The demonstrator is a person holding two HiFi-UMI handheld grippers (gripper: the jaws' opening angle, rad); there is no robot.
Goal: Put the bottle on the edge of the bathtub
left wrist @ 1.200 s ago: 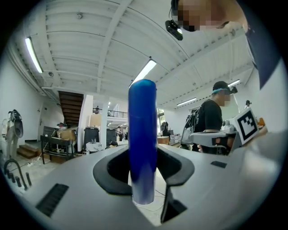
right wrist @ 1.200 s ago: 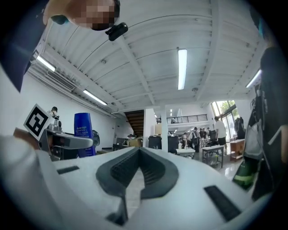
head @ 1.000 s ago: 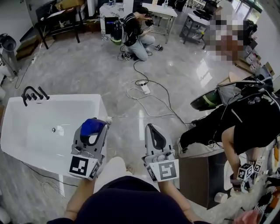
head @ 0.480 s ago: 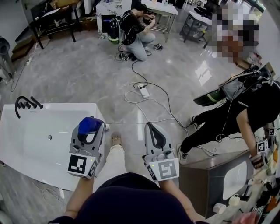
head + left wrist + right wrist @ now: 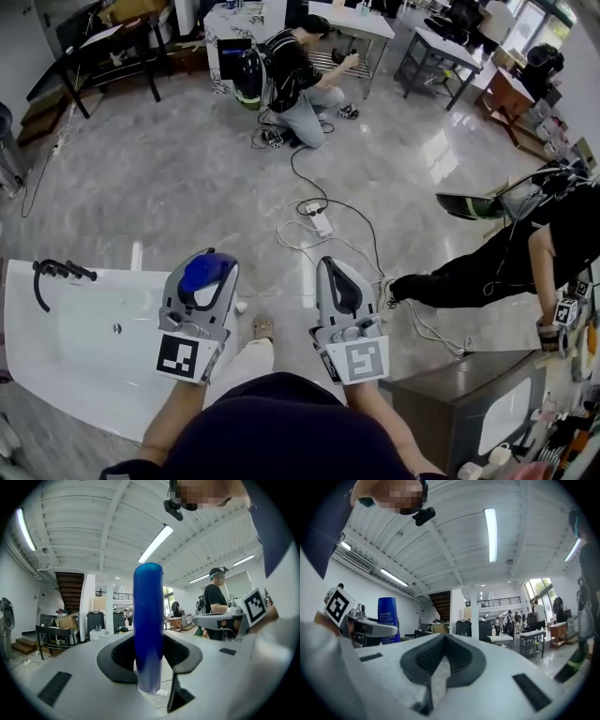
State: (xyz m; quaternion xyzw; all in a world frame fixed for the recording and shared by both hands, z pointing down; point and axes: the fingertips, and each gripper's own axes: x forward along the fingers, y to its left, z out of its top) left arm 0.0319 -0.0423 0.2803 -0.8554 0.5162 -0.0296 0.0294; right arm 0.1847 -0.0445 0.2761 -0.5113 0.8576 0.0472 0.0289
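Observation:
A blue bottle (image 5: 202,275) stands upright between the jaws of my left gripper (image 5: 211,267), which is shut on it. In the left gripper view the bottle (image 5: 148,620) rises straight out of the left gripper (image 5: 149,656), its top rounded. The white bathtub (image 5: 37,370) lies below and to the left of that gripper, with a black faucet (image 5: 56,272) on its far rim. My right gripper (image 5: 336,286) is held beside the left one, shut and empty. Its pads meet in the right gripper view (image 5: 443,660), where the bottle (image 5: 388,618) shows at the left.
A power strip and white cables (image 5: 319,220) trail over the grey marble floor ahead. One person crouches at the back (image 5: 295,70) and another bends low at the right (image 5: 506,267). A grey cabinet (image 5: 469,403) stands at the lower right. Tables line the back.
The view has swung: the bathtub now sits lower and further left in the head view. Both grippers keep their pose, and the bottle stays in the left one.

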